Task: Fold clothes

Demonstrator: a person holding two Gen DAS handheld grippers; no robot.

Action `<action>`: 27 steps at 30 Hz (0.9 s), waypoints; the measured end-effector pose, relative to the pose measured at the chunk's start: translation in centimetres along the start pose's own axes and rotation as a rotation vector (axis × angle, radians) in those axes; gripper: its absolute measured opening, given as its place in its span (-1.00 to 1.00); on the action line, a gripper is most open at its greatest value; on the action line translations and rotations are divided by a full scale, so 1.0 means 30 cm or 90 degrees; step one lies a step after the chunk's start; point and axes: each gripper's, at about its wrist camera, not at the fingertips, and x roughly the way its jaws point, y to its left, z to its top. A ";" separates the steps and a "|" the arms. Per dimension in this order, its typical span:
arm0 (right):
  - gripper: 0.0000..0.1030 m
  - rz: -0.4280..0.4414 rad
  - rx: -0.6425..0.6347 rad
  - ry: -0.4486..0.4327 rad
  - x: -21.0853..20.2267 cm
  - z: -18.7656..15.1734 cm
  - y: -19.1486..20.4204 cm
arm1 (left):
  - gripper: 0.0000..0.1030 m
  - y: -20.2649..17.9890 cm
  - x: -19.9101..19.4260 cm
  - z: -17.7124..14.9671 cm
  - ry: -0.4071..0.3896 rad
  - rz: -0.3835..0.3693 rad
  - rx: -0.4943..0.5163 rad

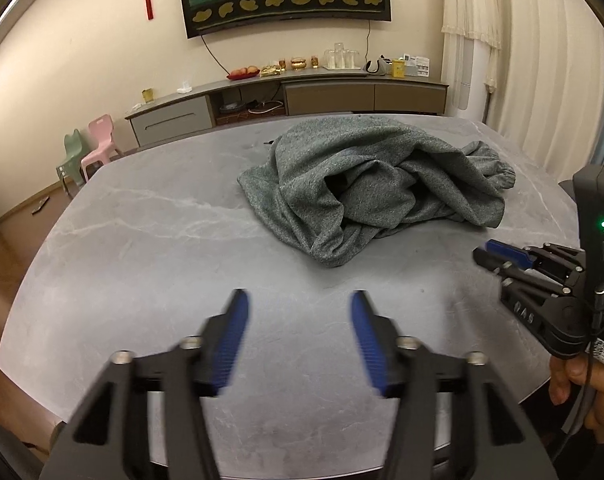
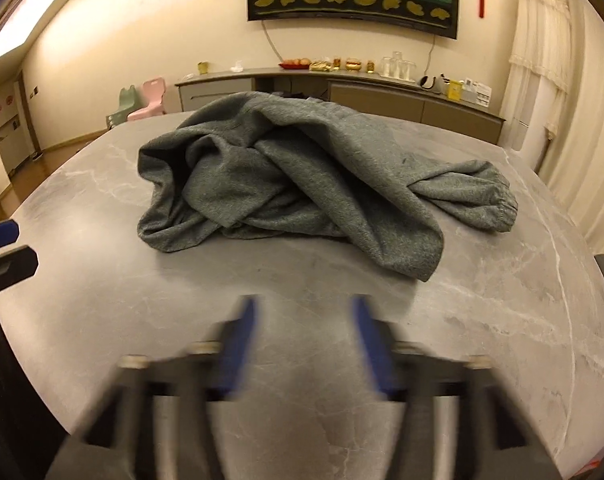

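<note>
Left tool [image 1: 299, 300] held low, level, pointing forward, blue pads [image 1: 233, 340] spread wide, nothing between them. Right tool [image 2: 304, 306] likewise spread and empty, blurred in its own view; seen from the left, reached in sideways, well apart. Hand [image 1: 582, 384] wrapped around right tool's handle.

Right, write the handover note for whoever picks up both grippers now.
Left hand-held gripper: open, empty, over the near part of the grey table.
Right hand-held gripper: open, empty, also short of the cloth.
Grey garment: crumpled heap at the table's middle, a cuffed end trailing right.
Done: nothing folded.
Left: spread it flat, then fold.
</note>
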 end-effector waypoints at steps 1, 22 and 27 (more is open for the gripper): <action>0.34 -0.003 0.000 -0.004 -0.004 0.000 -0.001 | 0.16 0.002 0.003 0.002 0.003 -0.001 -0.003; 0.43 -0.059 -0.168 0.018 0.123 0.304 -0.103 | 0.32 0.051 0.177 0.113 0.046 -0.013 -0.037; 0.47 0.007 -0.061 -0.015 0.205 0.276 -0.189 | 0.33 0.040 0.267 0.150 0.071 -0.001 -0.036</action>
